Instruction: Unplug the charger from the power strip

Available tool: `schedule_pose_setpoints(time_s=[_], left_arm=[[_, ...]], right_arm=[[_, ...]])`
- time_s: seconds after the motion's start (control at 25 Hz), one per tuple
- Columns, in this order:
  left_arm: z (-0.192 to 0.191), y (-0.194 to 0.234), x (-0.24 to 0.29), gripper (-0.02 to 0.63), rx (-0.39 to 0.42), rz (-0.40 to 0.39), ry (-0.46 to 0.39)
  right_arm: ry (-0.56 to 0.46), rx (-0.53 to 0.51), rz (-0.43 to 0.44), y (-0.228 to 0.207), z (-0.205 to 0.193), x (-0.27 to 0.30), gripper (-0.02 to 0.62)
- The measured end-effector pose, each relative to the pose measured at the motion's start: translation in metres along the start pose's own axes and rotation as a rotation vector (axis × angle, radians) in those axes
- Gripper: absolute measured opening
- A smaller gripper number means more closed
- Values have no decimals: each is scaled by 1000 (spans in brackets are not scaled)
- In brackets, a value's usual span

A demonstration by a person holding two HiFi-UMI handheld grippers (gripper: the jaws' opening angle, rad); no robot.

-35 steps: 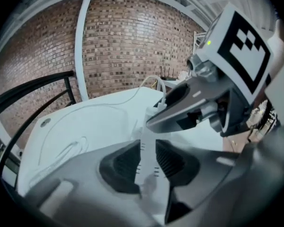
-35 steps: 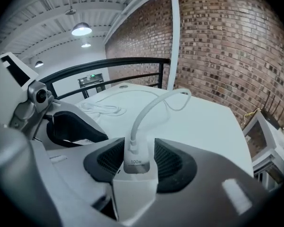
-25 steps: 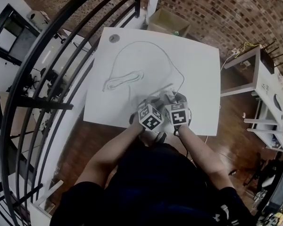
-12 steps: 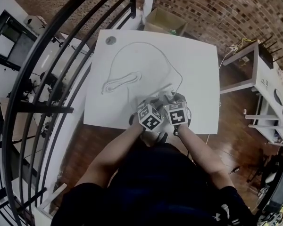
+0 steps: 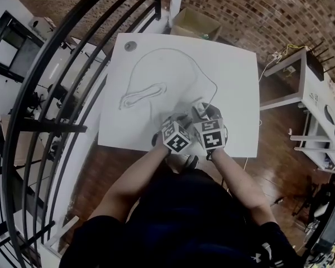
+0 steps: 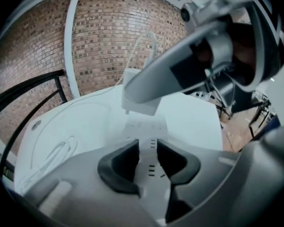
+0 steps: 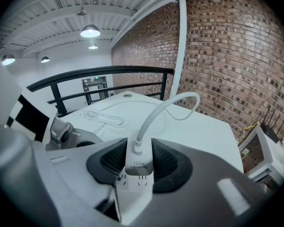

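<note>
My left gripper (image 6: 149,150) is shut on the white power strip (image 6: 146,126), which lies flat on the white table (image 5: 234,82) near its front edge. Just above the strip hangs the white charger (image 6: 141,108), its prongs out of the socket. My right gripper (image 7: 138,157) is shut on this charger (image 7: 138,167), pads on both sides. The charger's white cable (image 7: 156,112) arches up from its top and away over the table. In the head view the left gripper (image 5: 181,120) and the right gripper (image 5: 204,112) stand side by side over the strip.
The cable (image 5: 156,54) loops widely over the table and ends in a coil (image 5: 139,96) at the left. A small round disc (image 5: 130,46) sits at the far left corner. A black railing (image 5: 72,54) runs along the left, a cardboard box (image 5: 198,24) beyond, white furniture (image 5: 307,88) at the right.
My right gripper has risen with the charger, which has come up off the power strip. The left gripper has kept still on the strip.
</note>
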State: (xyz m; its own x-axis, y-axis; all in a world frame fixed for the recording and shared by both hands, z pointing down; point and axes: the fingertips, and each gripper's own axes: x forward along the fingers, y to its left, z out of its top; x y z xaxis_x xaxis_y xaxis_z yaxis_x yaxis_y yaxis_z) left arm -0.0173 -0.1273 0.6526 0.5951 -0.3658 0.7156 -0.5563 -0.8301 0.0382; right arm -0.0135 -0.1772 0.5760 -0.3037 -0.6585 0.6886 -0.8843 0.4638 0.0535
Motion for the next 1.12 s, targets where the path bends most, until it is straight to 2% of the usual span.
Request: schedule_pose_setpoints(time_s=[0.32,0.52,0.6,0.72,0.84,0.96,1.12], left_arm=[[-1,0,2,121,14,10,-8],[-2,1,1,120,6,10,-1],[1,8,-9,166,-20,46,-14],[16,13,-38,167,-91,95,-114],[24,3,-70,156,-209,69,-188],[26,-17,-95,150,-325,29,-218],[15,-27,-112,144,-427,26,-221]], right_arm=[[5,223,103,-15,-11,-9,142],[-29,409,191,-19,-4,-38,143],[-52,469,221,-22,1,-55,143],[-75,548,246,-28,-1,-79,143],[-86,651,266,-36,-14,-98,143],[-87,748,293,-41,-29,-113,143],[-103,846,312,-47,-46,-123,143]])
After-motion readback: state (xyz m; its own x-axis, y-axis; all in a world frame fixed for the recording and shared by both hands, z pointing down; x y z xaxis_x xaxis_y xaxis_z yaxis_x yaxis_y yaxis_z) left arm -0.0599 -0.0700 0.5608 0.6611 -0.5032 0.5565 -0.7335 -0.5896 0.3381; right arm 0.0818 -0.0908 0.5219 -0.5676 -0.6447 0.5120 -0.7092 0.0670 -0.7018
